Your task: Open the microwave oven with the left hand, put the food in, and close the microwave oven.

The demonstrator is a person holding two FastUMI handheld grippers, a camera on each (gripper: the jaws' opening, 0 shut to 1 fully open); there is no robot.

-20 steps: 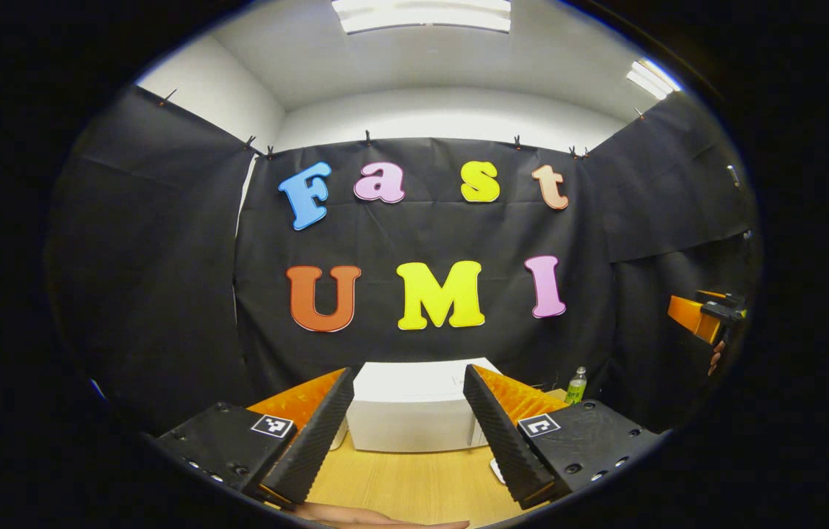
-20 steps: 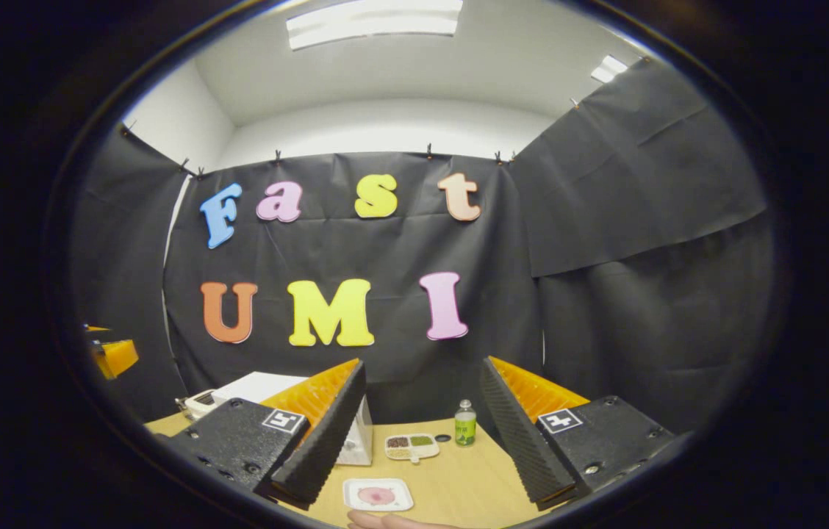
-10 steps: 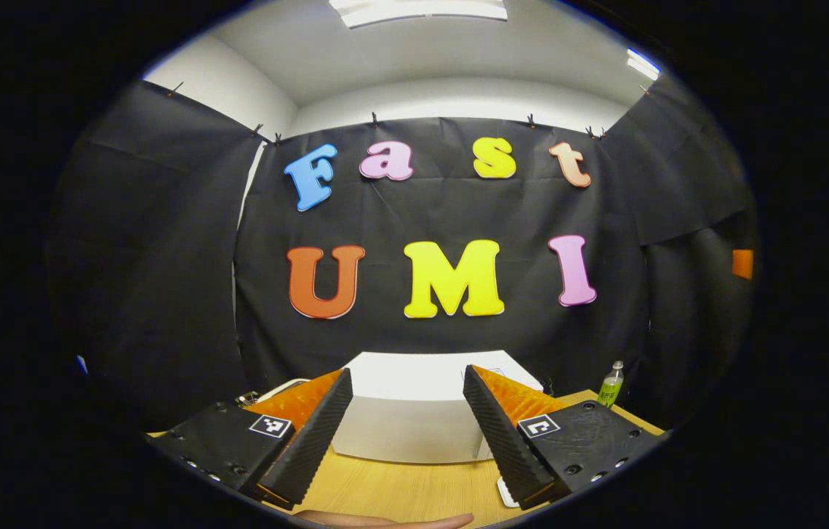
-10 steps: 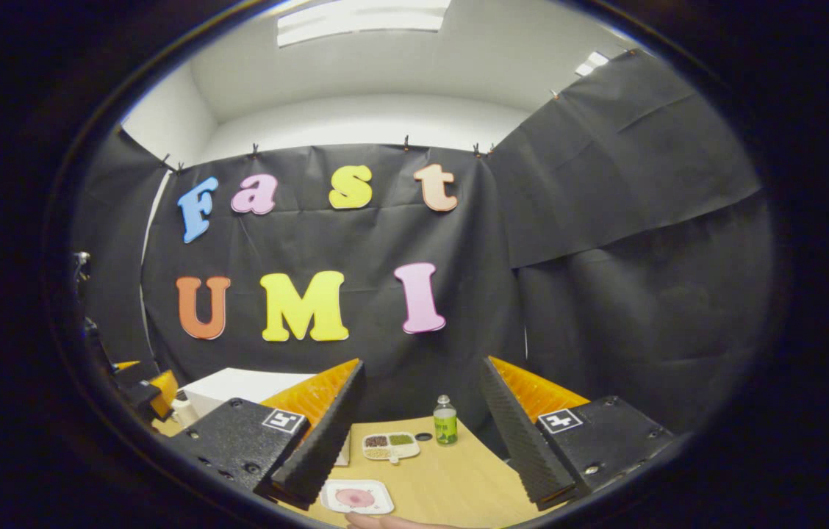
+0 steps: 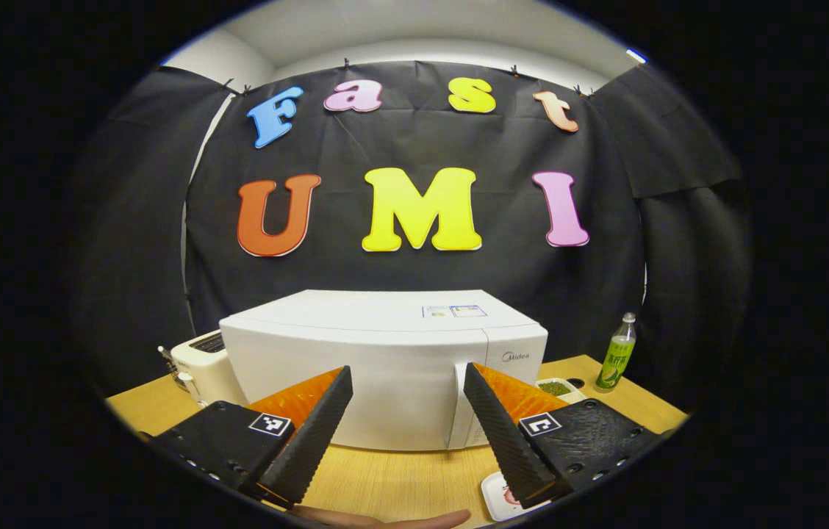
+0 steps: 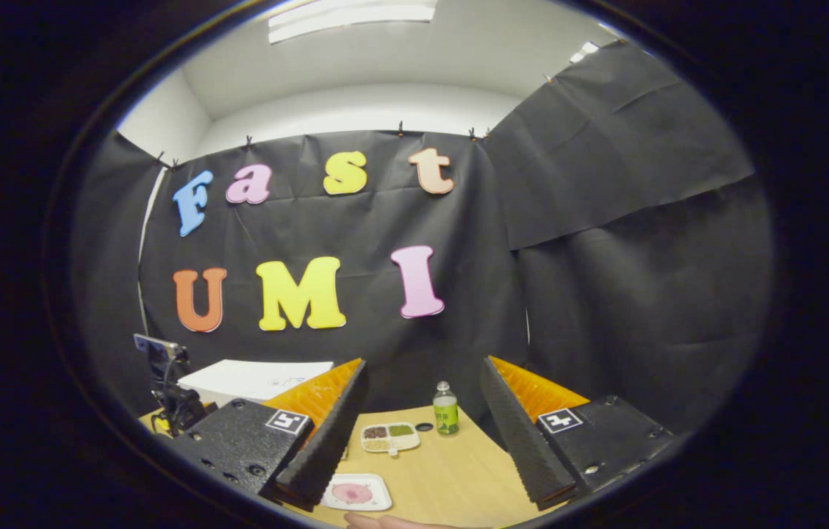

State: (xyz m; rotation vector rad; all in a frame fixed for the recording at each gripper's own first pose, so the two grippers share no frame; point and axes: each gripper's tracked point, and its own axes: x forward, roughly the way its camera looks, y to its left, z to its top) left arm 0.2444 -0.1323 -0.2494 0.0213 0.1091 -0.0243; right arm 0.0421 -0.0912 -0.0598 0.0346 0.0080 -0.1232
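Observation:
The white microwave [image 5: 385, 353] stands on the wooden table [image 5: 400, 481] with its door shut, straight ahead of my left gripper [image 5: 403, 470]. That gripper is open and empty, a short way in front of the door. The food is a pink slice on a white square plate [image 6: 356, 492], lying on the table just ahead of my right gripper [image 6: 422, 470], which is open and holds nothing. The plate's corner [image 5: 495, 494] shows beside the left gripper's right finger. In the right gripper view the microwave's top [image 6: 253, 376] is at the left, with the left gripper's body [image 6: 168, 393] in front of it.
A white toaster [image 5: 198, 364] sits left of the microwave. A green bottle [image 6: 446, 419], a divided dish of grains [image 6: 390, 437] and a small dark cap [image 6: 424, 426] stand to its right. A hand's edge [image 5: 385, 519] shows at the bottom.
The left gripper has tipped downward and moved toward the microwave, whose whole front now shows. The right gripper has shifted slightly, and the left gripper's body has come into its left side.

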